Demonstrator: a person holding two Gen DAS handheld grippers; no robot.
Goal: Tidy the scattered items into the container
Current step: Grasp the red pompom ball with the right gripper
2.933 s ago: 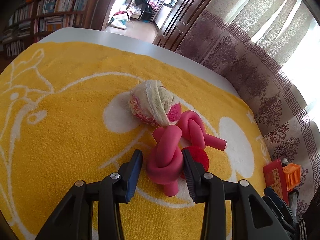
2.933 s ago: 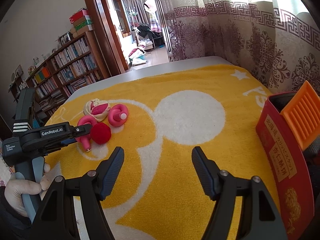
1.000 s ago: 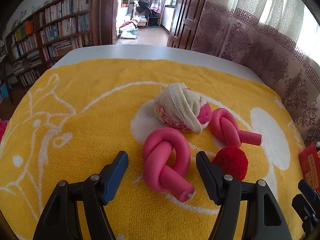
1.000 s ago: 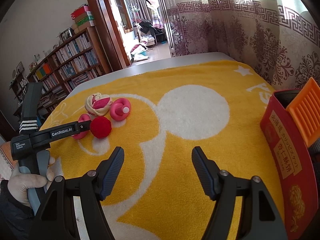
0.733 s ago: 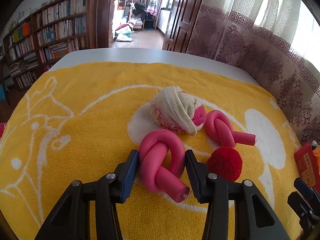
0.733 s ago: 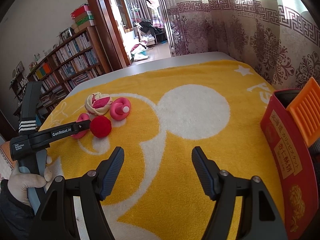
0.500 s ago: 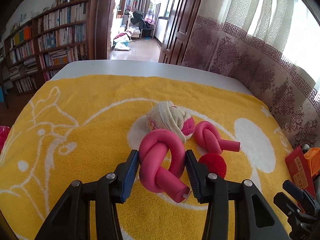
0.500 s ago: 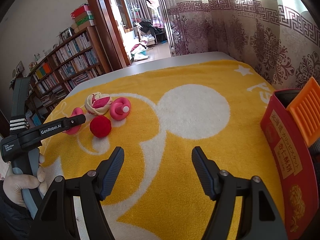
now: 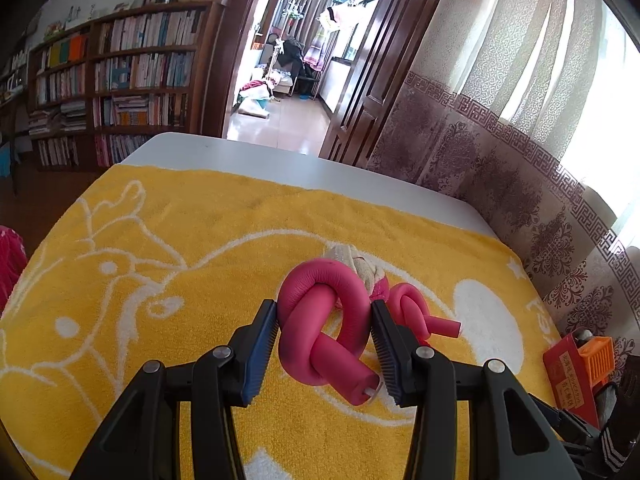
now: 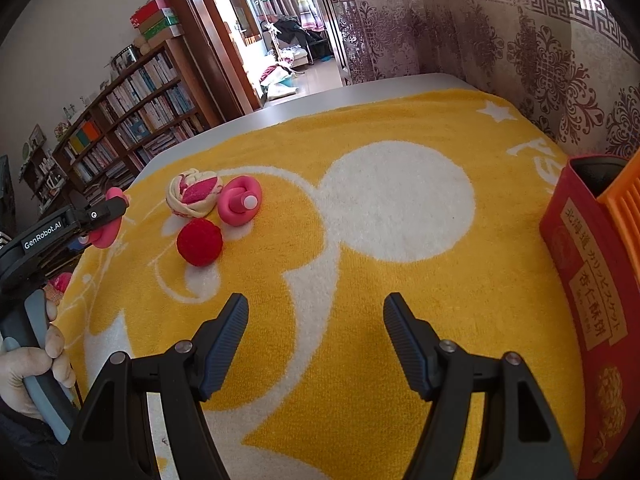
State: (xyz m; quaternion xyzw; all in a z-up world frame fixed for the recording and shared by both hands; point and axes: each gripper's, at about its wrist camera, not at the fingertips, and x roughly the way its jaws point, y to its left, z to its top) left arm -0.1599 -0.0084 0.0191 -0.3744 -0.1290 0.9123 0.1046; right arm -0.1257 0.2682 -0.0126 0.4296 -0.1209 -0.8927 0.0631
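Left gripper: clamped on the knotted pink foam tube, one pad on each side of the knot; the tube is lifted clear of the towel.
Left hand: seen from the right wrist camera, wrapped round the grey handle at the left edge of the table.
Right gripper: jaws wide apart with nothing between them, held above bare towel near the front of the table.
Second pink foam tube: also knotted, lying on the towel just beside the rolled sock.
Rolled sock: cream and pink, on the towel, partly hidden behind the held tube in the left wrist view.
Red pompom: on the towel in front of the sock and the second tube, near both.
Red box: stands at the right edge of the table, open at the top, an orange ribbed piece against its far side.
Yellow towel: covers most of the white table, with a white pattern.
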